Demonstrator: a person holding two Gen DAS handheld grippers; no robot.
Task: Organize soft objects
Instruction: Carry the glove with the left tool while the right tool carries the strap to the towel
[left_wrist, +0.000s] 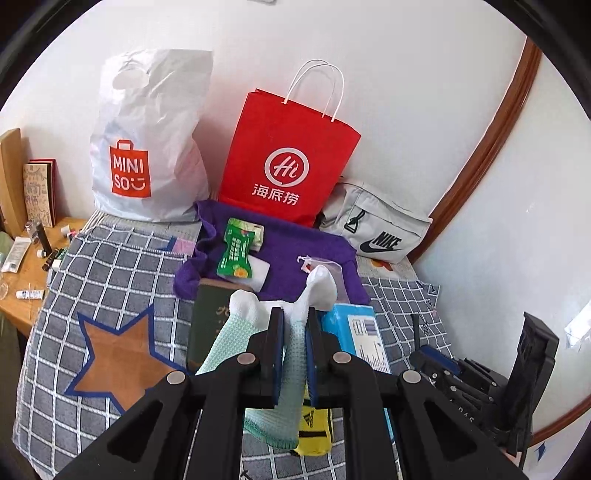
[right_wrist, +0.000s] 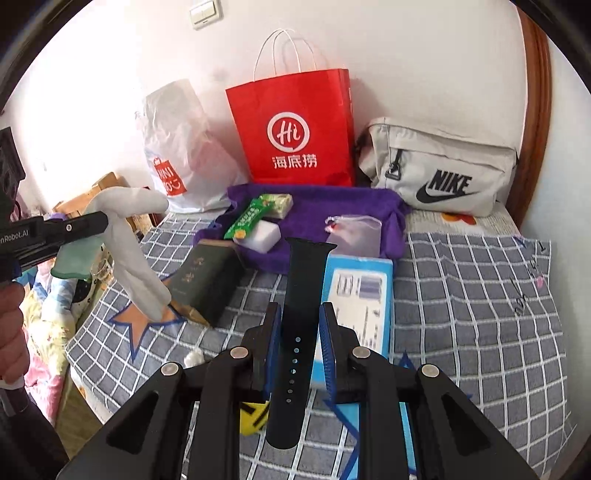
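The left gripper (left_wrist: 295, 314) is clamped tight on a white and mint-green sock (left_wrist: 295, 354), which hangs from between its pads with the white toe and heel sticking up past the fingertips. The right gripper (right_wrist: 300, 314) pinches a black watch strap (right_wrist: 301, 325) lengthwise, the strap running out ahead of the fingertips and back beneath them, its row of holes visible between the jaws.

Ahead of both tools a purple cloth (left_wrist: 295, 258) lies spread on the grey checked bedspread (left_wrist: 110, 273), carrying a green snack packet (left_wrist: 236, 254), a white block (right_wrist: 258, 234) and a small drawstring pouch (right_wrist: 354, 229). Beyond it stand a red paper bag (left_wrist: 291, 162), a white MINISO plastic bag (left_wrist: 147, 147) and a grey Nike pouch (right_wrist: 443, 170).

Only the left view shows the wooden side table (left_wrist: 33, 266) with tubes far left. Only the right view shows the sock from the side, hanging well left of the strap, plus the hand (right_wrist: 13, 332) that holds that tool. A dark green book (right_wrist: 207, 277) and a blue box (right_wrist: 362, 295) lie just ahead of the jaws; a yellow item (left_wrist: 314, 432) sits beneath them.
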